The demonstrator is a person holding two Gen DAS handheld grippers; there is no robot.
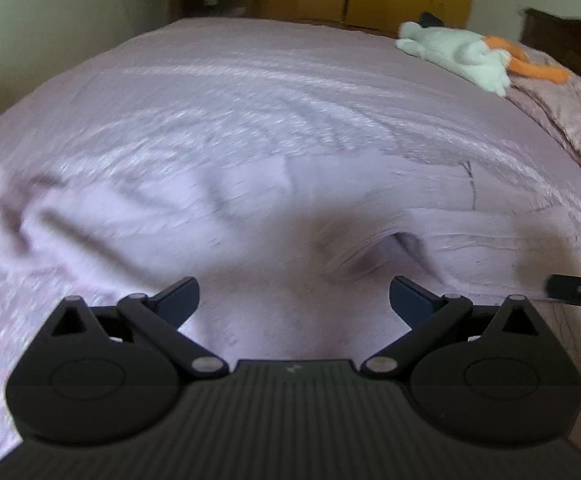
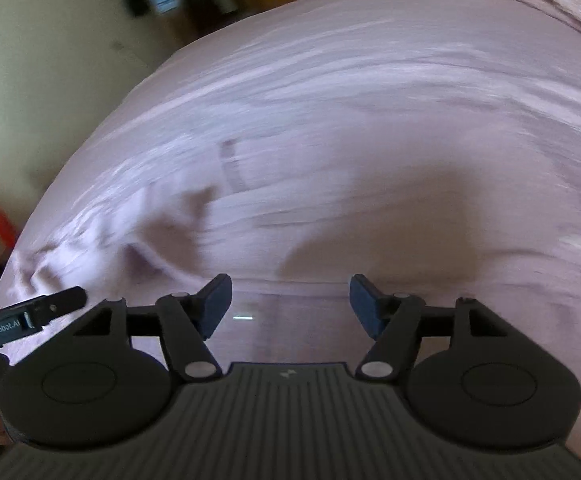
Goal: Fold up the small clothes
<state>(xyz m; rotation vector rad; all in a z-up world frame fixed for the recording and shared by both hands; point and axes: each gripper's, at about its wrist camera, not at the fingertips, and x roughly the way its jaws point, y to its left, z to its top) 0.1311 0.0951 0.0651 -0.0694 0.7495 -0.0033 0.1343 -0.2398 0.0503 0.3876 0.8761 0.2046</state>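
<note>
— Where's the garment?
— I see the pale pink garment (image 1: 250, 208) spread rumpled on the bed (image 1: 250, 80), just ahead of my left gripper (image 1: 294, 300).
— Fingers?
— Both spread wide, empty; my right gripper (image 2: 290, 304) hovers over its near edge.

Only legible text was "GenRobot.AI" in pale letters on a small label on the side of the left gripper (image 2: 30, 316), seen at lower left of right wrist view. Last letter partly cut off; nothing else readable.
</note>
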